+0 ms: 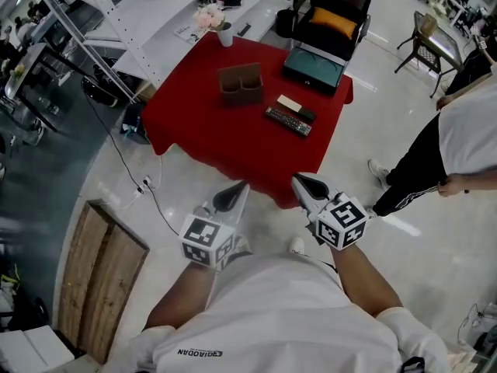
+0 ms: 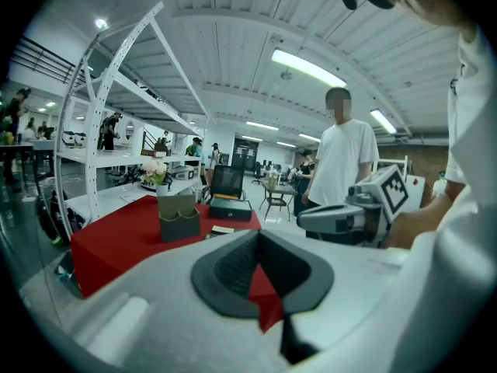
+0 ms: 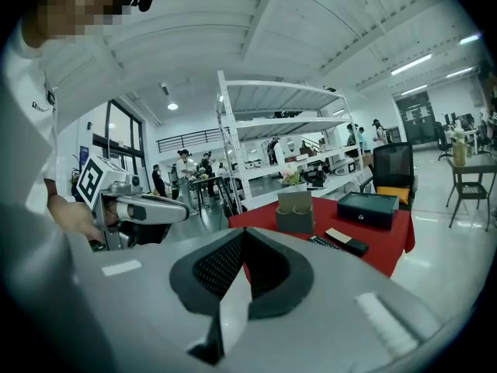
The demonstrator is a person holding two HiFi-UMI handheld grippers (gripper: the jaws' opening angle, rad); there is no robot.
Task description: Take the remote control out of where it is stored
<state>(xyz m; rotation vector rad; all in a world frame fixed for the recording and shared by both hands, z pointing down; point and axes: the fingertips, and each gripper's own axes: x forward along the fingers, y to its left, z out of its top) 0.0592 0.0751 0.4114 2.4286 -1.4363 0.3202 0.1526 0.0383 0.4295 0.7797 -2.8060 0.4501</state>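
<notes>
Remote control [image 1: 289, 121] is lying flat on the red tablecloth [image 1: 194, 123] near the brown 2-pocket holder [image 1: 240, 82], seemingly already out of storage, while left gripper [image 1: 237, 191] and right gripper [image 1: 303, 183] are hanging clenched, empty, well short of the table.

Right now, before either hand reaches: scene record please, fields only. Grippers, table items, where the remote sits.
left gripper: shut, empty, short of the table
right gripper: shut, empty, beside the left one, short of the table
table: red cloth
holder: brown, two compartments, upright, nothing sticking out
remote control: flat on the cloth, right of the holder, outside it
dark block: pale top, just behind the remote; contact unclear
dark case: far right corner
flower vase: far edge
bystander: standing right of the table
</notes>
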